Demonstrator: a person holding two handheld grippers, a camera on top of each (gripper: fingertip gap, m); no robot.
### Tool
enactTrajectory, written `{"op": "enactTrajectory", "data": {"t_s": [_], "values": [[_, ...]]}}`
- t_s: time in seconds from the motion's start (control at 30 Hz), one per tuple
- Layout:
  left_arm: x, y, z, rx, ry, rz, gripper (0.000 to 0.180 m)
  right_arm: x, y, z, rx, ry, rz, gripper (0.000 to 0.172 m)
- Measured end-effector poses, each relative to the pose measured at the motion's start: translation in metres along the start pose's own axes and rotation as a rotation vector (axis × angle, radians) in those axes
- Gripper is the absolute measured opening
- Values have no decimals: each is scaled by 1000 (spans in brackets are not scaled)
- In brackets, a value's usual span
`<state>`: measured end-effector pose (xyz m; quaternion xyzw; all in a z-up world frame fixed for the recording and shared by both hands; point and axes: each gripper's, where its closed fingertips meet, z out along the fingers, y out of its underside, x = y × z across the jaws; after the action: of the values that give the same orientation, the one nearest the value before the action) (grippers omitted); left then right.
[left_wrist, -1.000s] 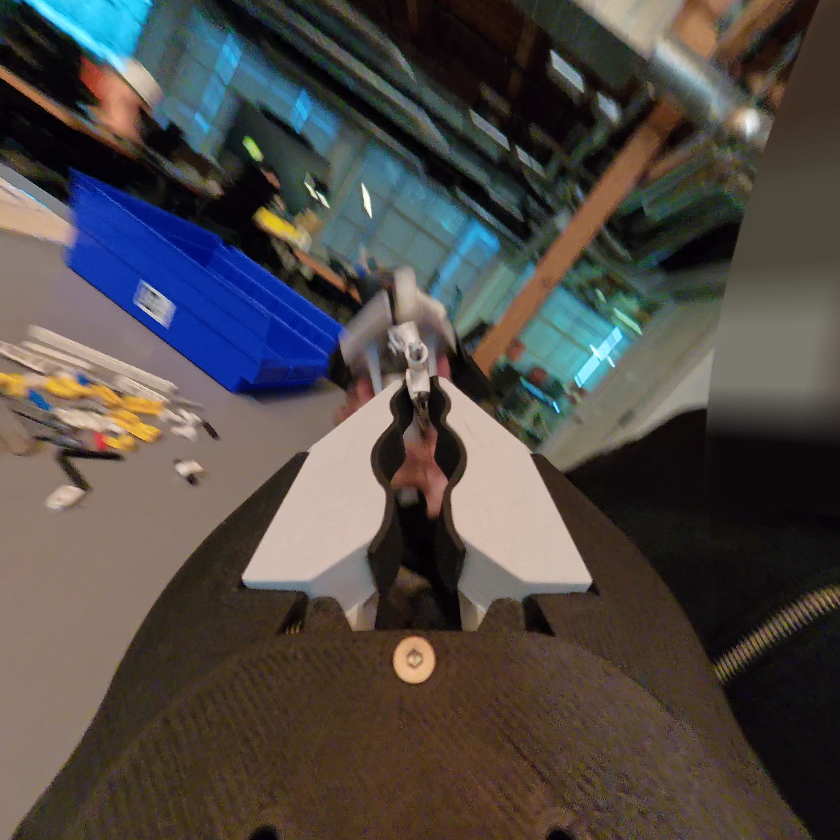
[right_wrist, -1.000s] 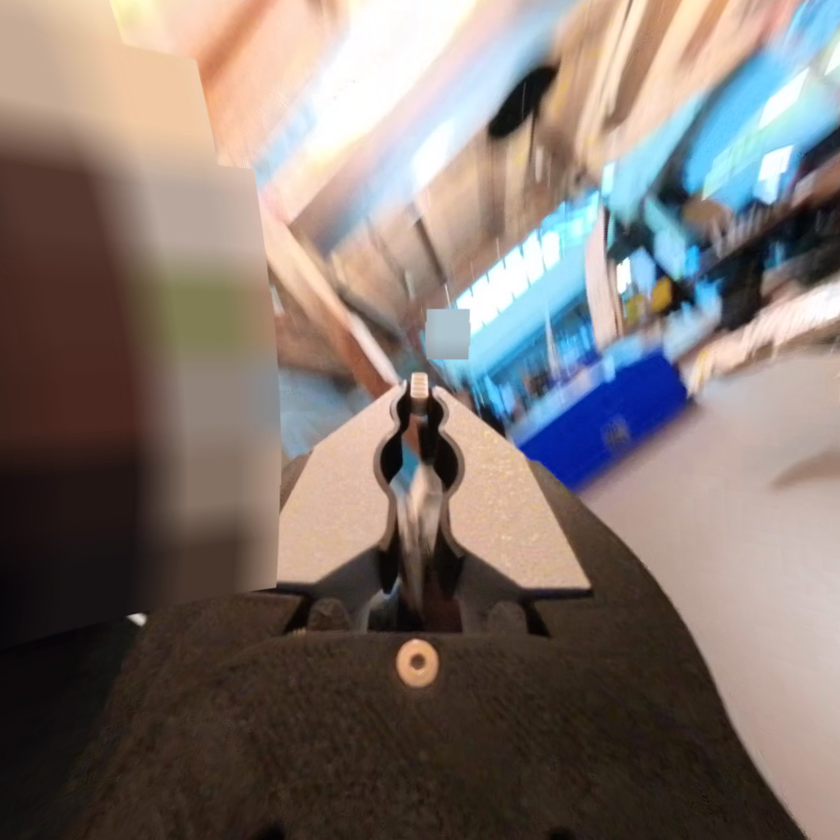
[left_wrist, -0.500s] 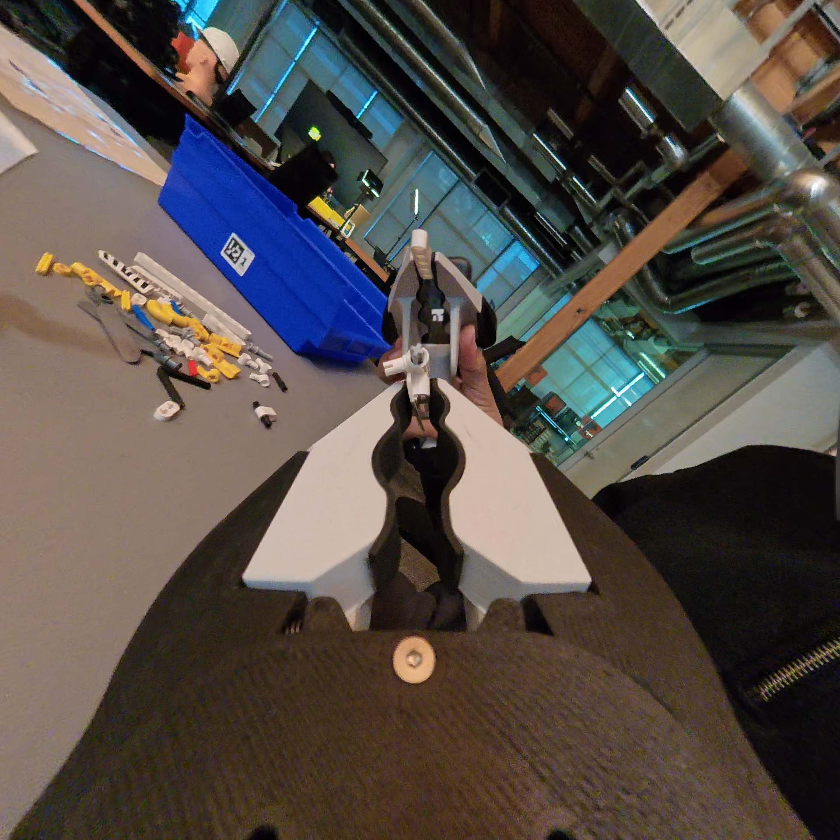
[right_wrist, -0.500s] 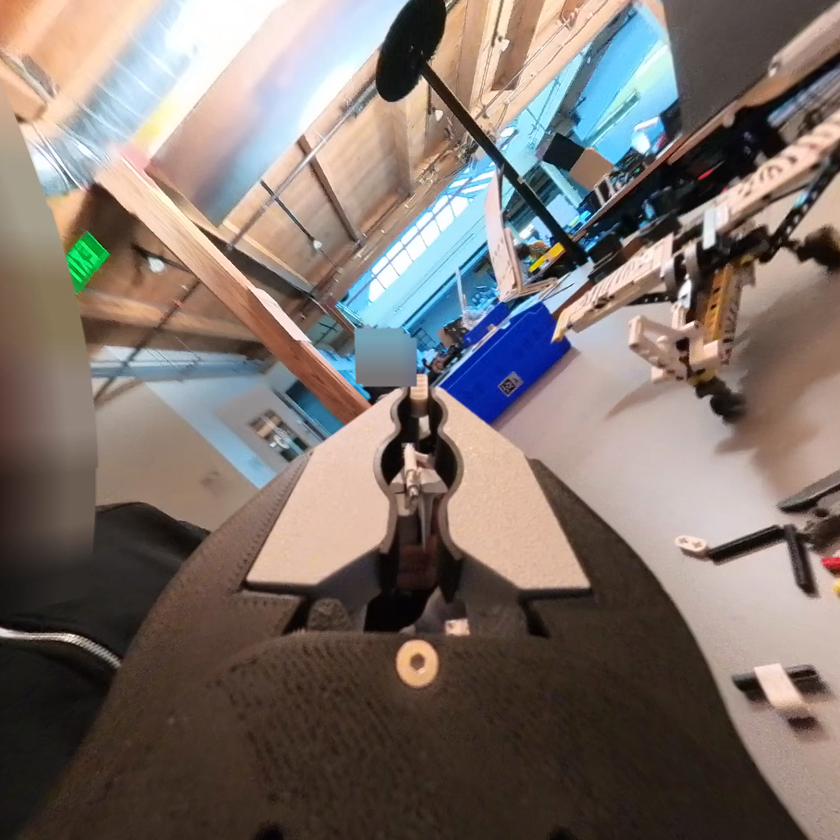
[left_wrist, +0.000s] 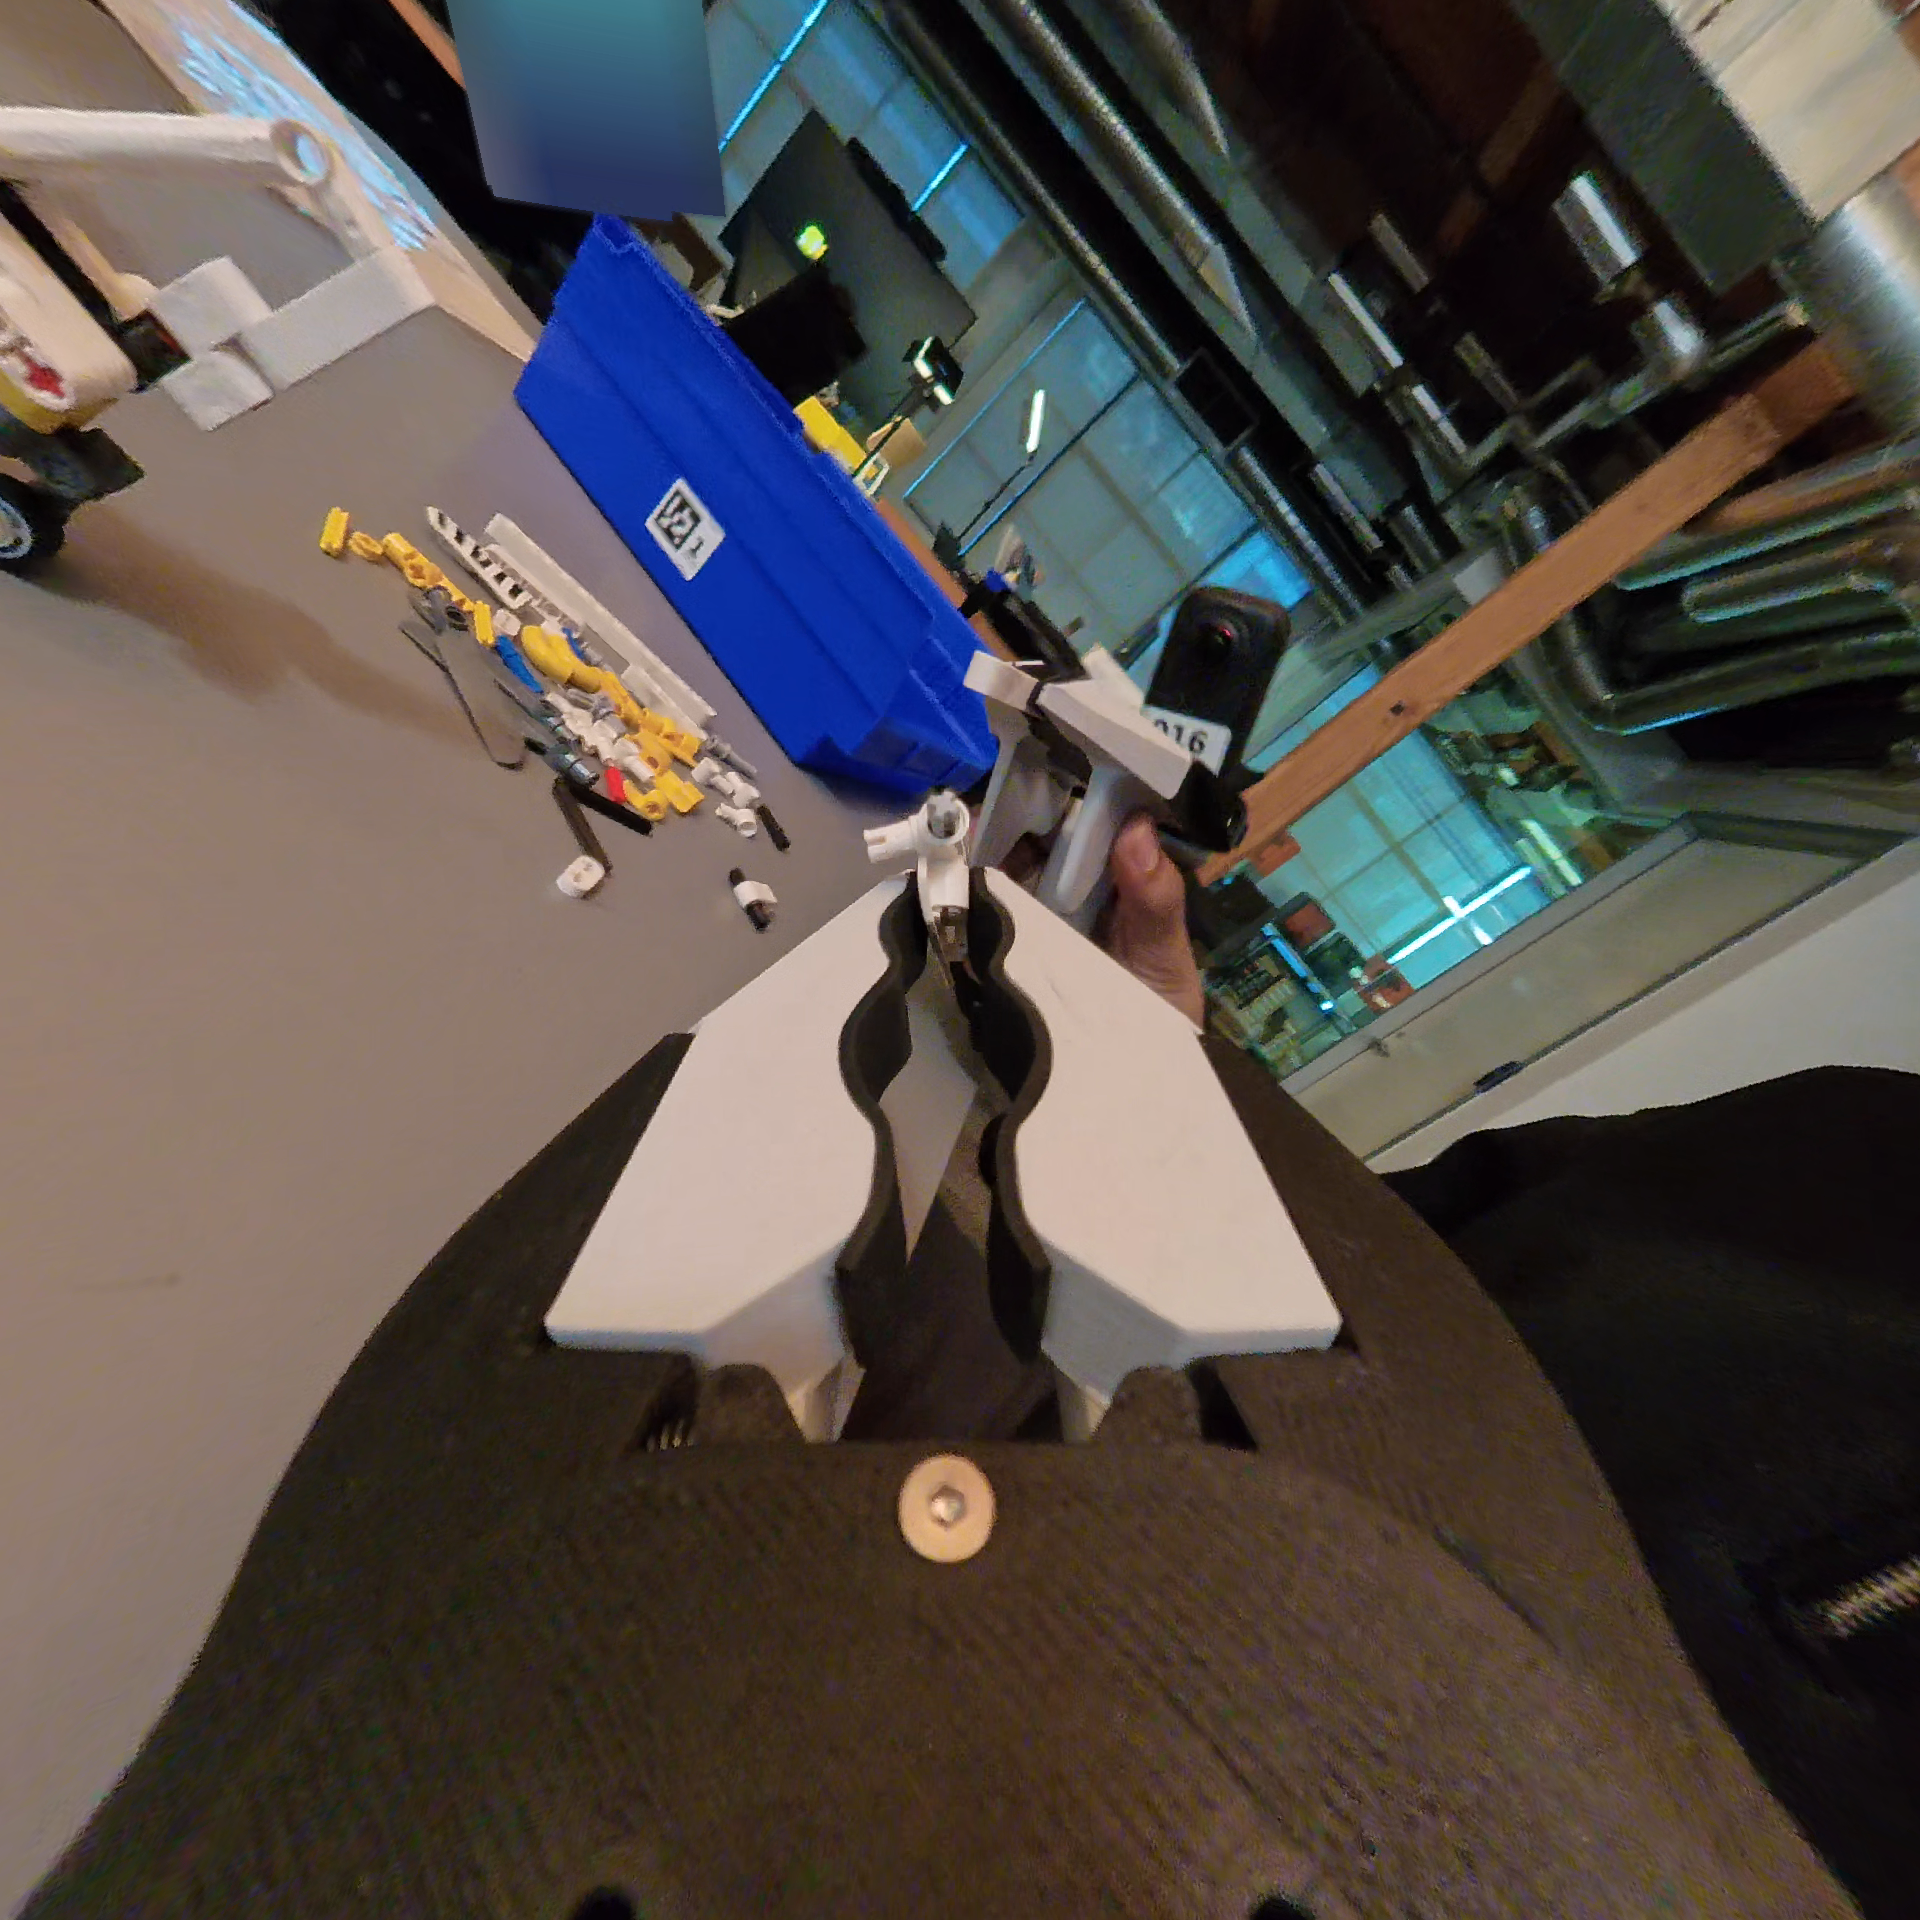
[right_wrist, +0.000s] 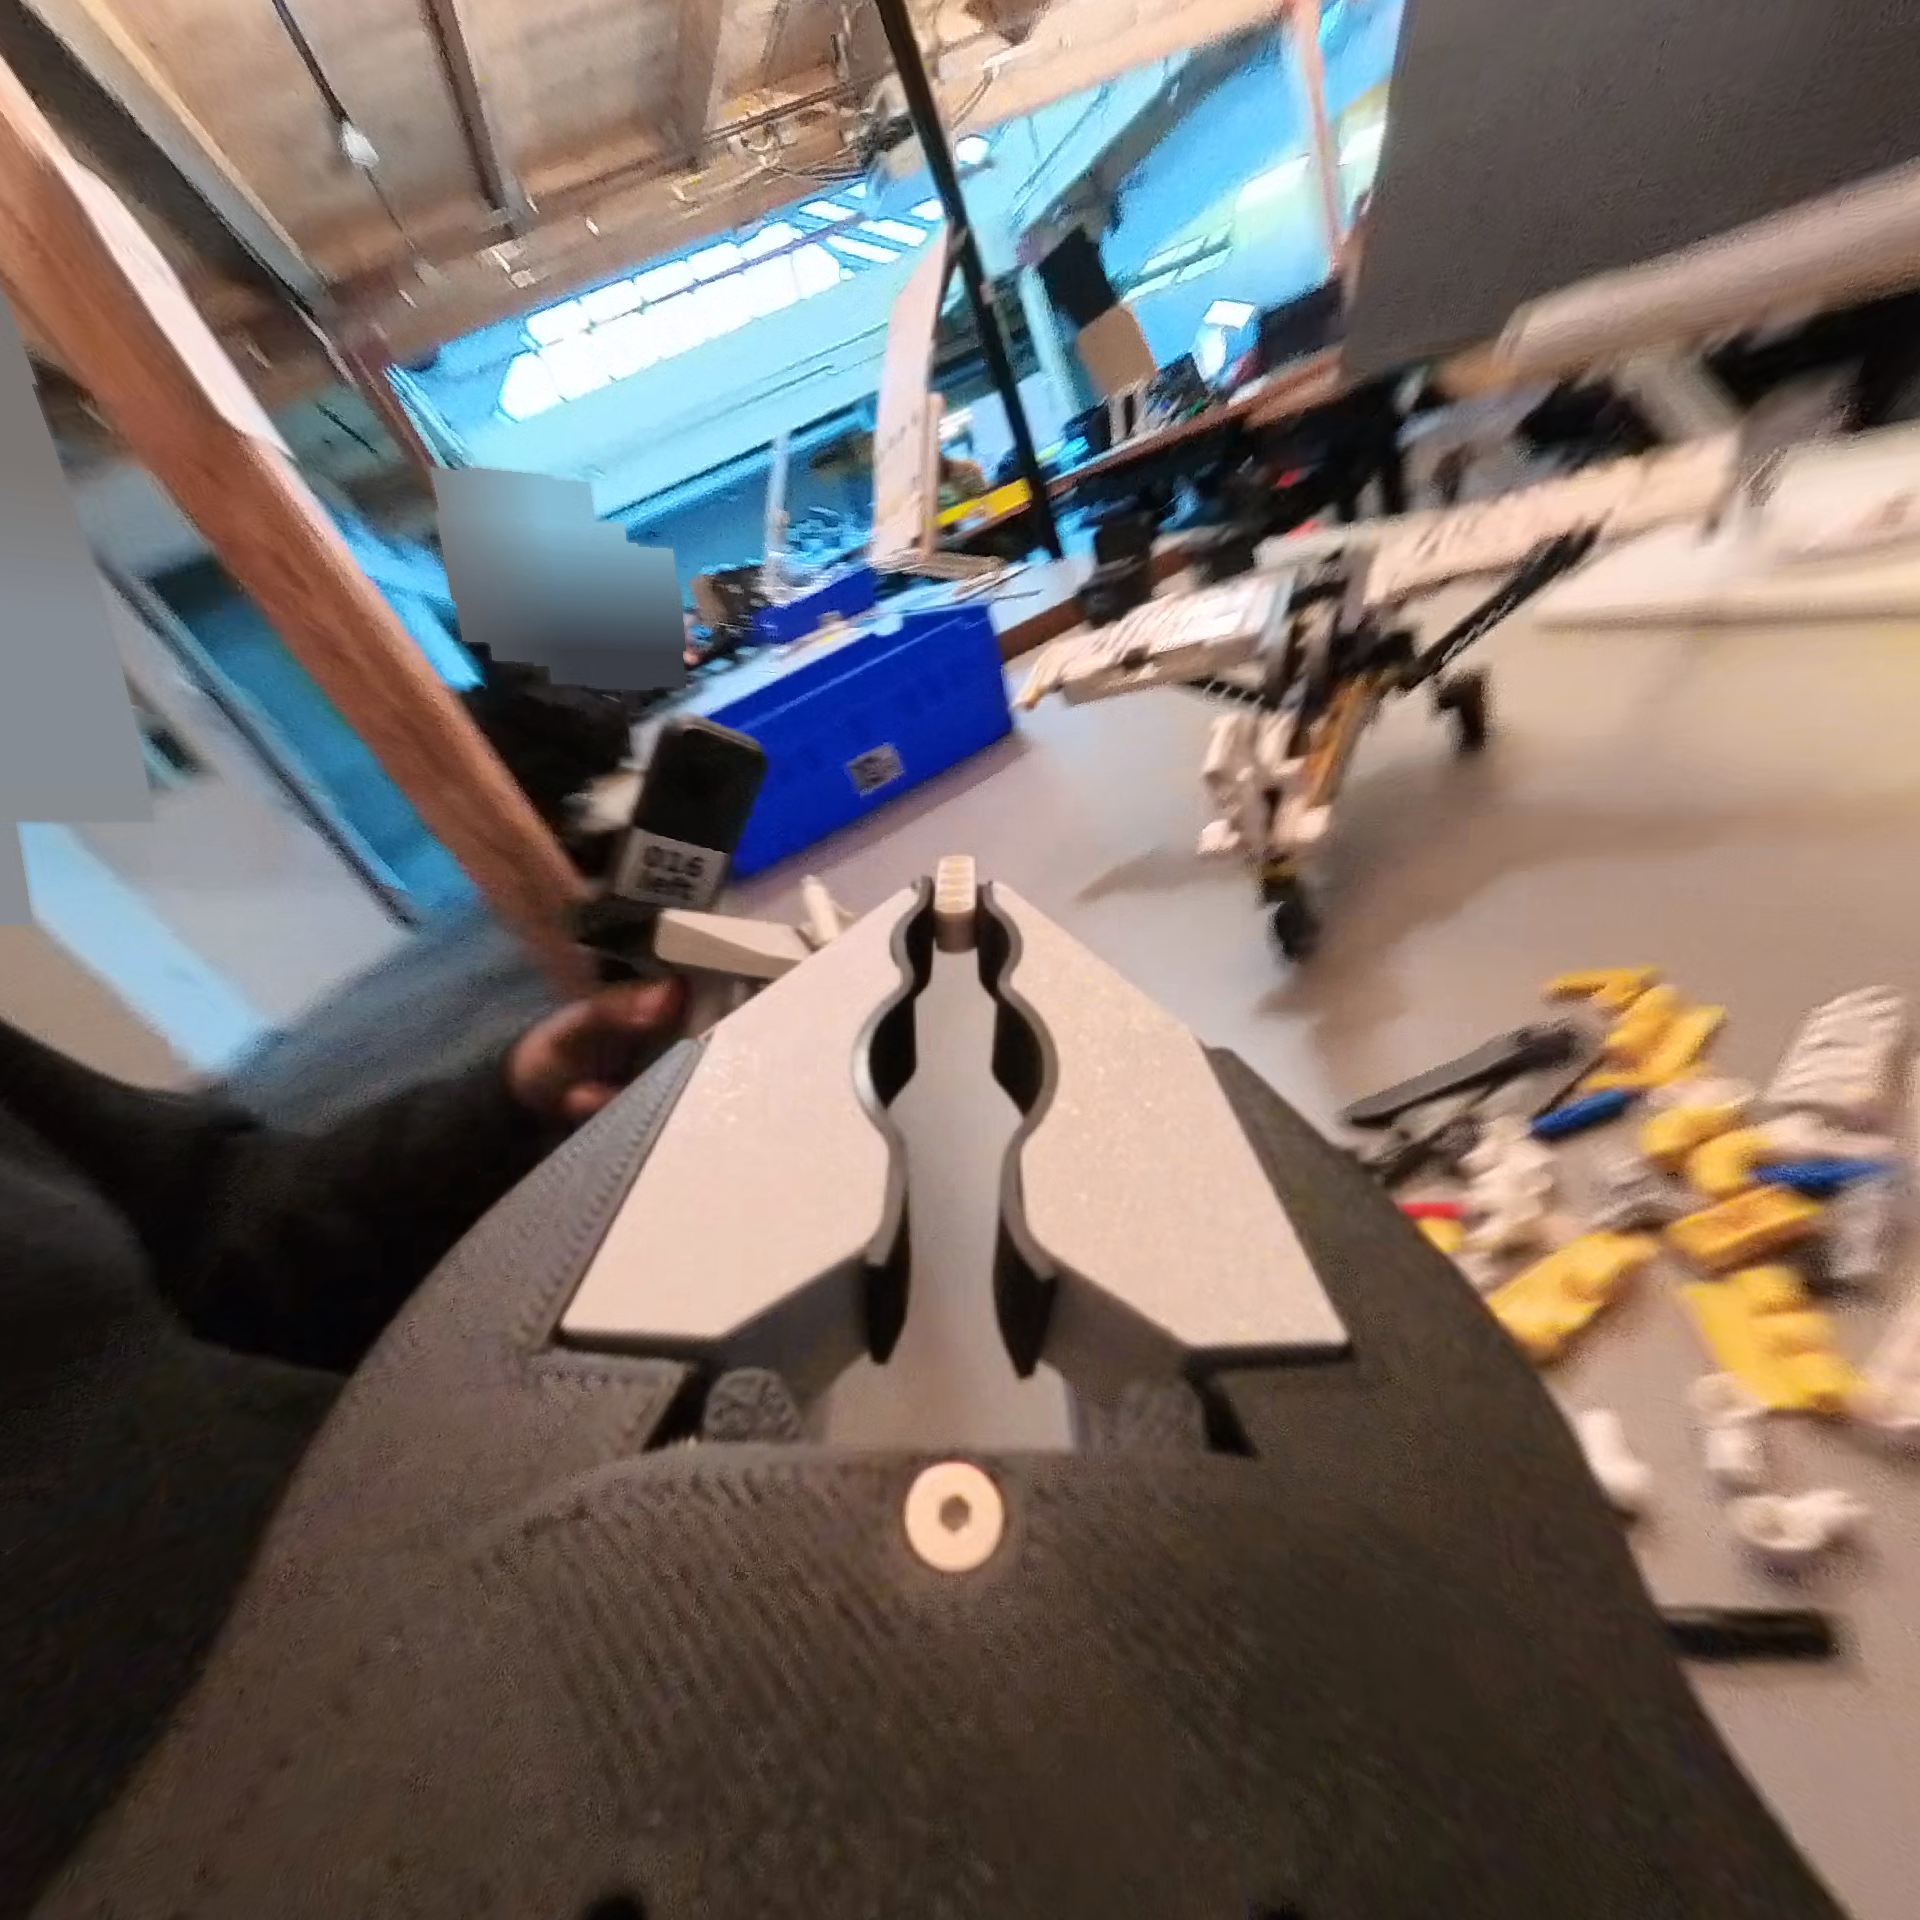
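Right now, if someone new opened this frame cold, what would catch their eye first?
Probably the blue bin at the far side of the grey table, with the bright scatter of small yellow, white and black building pieces beside it. Close up, the left gripper pinches a small white connector piece at its tips, and the right gripper grips a pale beam with holes.

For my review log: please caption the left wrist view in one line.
Left gripper pinches a white connector piece above a grey table, near scattered small parts and a blue bin.
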<state>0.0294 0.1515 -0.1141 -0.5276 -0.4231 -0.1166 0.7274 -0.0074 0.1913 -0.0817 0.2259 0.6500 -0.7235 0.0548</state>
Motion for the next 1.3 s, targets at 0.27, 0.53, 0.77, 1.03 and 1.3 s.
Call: {"op": "enactTrajectory", "data": {"t_s": [0.27, 0.53, 0.77, 1.03, 1.3], "values": [[5, -3, 2, 15, 50, -6, 4, -22, -34, -22, 127, 210, -669, 5], [4, -2, 2, 11, 49, -19, 4, -32, -38, -25, 154, 277, -896, 4], [4, -1, 3, 5, 52, -26, 4, -27, -39, -26, 164, 295, -882, 5], [3, 0, 3, -7, 55, -37, 3, 69, 23, -35, -311, 492, -550, 8], [3, 2, 3, -13, 56, -37, 3, 64, 44, -28, -375, 379, -362, 12]]}}
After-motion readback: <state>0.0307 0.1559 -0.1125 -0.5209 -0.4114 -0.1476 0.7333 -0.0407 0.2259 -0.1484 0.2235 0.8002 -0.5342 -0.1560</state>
